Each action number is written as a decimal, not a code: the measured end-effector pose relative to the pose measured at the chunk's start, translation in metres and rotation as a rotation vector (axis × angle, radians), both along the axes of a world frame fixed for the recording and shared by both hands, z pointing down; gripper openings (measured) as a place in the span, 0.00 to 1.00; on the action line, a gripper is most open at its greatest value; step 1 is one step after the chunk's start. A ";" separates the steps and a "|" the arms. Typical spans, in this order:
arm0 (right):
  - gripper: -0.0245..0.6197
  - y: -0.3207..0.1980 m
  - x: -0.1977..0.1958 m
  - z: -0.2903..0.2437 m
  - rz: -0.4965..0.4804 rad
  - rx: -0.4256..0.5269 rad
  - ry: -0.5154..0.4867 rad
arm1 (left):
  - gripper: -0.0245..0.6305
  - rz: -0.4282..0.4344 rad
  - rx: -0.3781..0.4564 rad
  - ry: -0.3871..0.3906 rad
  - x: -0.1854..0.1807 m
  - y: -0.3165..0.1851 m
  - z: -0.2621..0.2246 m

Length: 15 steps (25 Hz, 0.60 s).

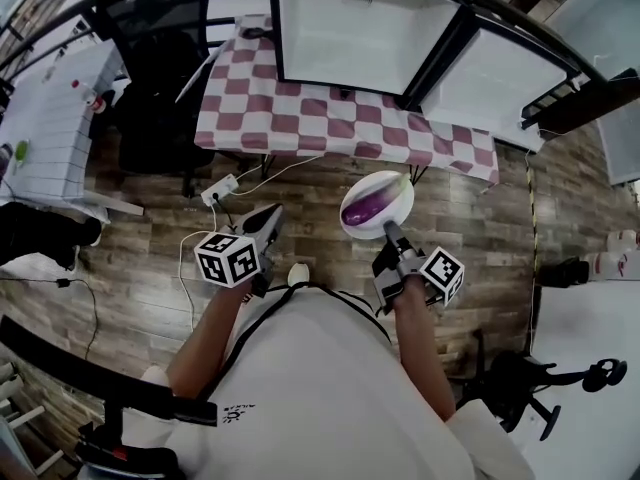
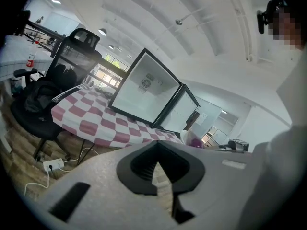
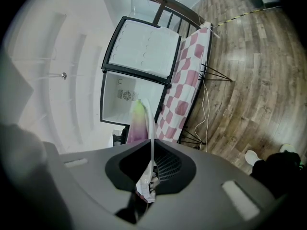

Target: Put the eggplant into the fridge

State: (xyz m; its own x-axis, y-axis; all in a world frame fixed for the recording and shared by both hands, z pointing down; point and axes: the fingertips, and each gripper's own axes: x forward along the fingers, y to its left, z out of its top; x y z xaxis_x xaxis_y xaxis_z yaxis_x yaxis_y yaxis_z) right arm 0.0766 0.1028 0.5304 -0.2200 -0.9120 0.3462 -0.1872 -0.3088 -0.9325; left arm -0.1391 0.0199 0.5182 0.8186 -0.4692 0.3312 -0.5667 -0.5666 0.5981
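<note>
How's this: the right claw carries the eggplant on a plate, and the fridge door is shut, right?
No: the fridge door is open, as the head view shows. The right claw does carry the eggplant on a plate.

Purple eggplant fading to a pale green tip, and the plate is plain white. On the far side, the tablecloth is dusty red and white checks, and the fridge is white inside with a black frame. The floor is brown wood planks, light and dark mixed. Black office chair far left. The left gripper and right gripper are grey, and their cubes have black-and-white square markers. Near side, white shirt.
</note>
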 end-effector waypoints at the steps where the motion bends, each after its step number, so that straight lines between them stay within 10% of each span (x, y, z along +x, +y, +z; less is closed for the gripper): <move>1: 0.08 -0.003 0.000 0.000 0.006 0.000 0.001 | 0.04 0.007 0.000 0.000 0.000 -0.004 0.000; 15: 0.08 -0.035 -0.003 0.004 0.020 -0.016 0.003 | 0.04 0.040 -0.005 -0.014 -0.003 -0.045 0.008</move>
State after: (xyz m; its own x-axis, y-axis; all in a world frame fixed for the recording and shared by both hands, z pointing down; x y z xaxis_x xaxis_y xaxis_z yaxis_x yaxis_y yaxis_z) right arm 0.0738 0.0676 0.5345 -0.2005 -0.9105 0.3615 -0.1832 -0.3277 -0.9269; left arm -0.1423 -0.0250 0.5267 0.8323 -0.4342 0.3446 -0.5516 -0.5864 0.5932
